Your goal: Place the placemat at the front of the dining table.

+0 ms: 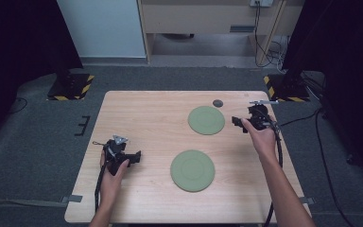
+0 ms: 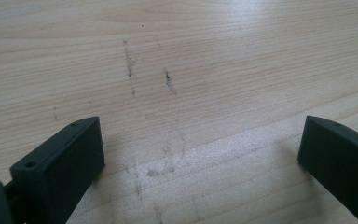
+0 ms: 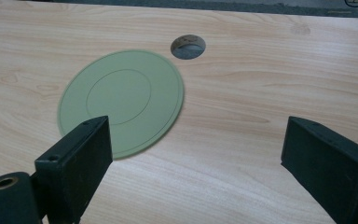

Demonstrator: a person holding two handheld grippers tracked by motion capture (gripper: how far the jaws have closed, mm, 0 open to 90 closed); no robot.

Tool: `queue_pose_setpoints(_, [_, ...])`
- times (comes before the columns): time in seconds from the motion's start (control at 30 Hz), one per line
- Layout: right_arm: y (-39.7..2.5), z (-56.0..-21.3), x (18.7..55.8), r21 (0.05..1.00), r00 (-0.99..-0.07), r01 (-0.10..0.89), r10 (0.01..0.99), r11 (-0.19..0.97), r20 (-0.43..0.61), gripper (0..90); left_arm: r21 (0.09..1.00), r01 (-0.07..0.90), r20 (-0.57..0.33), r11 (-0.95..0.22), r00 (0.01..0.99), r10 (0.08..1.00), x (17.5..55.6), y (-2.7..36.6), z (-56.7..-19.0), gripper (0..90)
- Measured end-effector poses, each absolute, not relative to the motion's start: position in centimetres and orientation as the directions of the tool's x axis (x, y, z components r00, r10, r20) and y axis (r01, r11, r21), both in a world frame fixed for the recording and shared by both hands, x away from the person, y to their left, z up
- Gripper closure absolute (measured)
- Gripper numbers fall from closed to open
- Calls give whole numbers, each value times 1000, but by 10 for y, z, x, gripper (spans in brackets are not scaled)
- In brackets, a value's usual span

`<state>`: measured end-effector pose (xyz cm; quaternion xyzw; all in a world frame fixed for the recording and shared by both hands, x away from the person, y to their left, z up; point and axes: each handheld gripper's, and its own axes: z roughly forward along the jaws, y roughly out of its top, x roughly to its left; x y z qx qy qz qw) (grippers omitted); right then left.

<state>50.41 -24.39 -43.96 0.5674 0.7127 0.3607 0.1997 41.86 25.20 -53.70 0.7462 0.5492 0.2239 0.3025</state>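
Observation:
Two flat green round plates lie on the wooden table (image 1: 142, 113): a far plate (image 1: 206, 120) and a near plate (image 1: 192, 170). A hand holds my left gripper (image 1: 135, 157) low over the table's left part, pointing right toward the near plate and well short of it. In its own view the left gripper (image 2: 200, 140) is open over bare, scuffed wood. My right gripper (image 1: 237, 122) is held just right of the far plate, pointing left at it. Its own view shows the right gripper (image 3: 196, 140) open and empty, with the far plate (image 3: 121, 100) ahead, partly behind the left jaw.
A small round cable hole (image 1: 218, 103) sits in the table beyond the far plate, and the same hole (image 3: 188, 46) appears in the right gripper view. Cables trail from both grippers off the table's front. Dark stands with striped bases (image 1: 70, 86) flank the table on grey carpet.

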Motion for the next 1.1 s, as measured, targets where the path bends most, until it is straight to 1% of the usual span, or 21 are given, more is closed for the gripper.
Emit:
queue_pose_setpoints(0.33, [-242, -440, 487, 753, -294, 651, 946, 95, 135, 82, 697, 684, 2, -213, 296, 955, 419, 252, -537, 0])
queue_pose_setpoints(0.37, [-242, -440, 486, 752, -289, 653, 946, 84, 145, 81, 697, 684, 2, -213, 296, 955, 419, 252, -537, 0])
queue_pose_setpoints(0.43, [-243, -442, 483, 752, -277, 654, 952, 85, 133, 76, 697, 684, 2, -213, 296, 955, 419, 252, -537, 0])
queue_pose_setpoints(0.77, [-246, -460, 461, 737, -272, 672, 951, 80, 145, 81, 697, 684, 2, -213, 296, 955, 419, 252, -537, 0])
queue_pose_setpoints(1.1, [-250, -479, 443, 726, -296, 679, 945, 107, 137, 90, 697, 684, 2, -214, 296, 955, 419, 252, -537, 0])
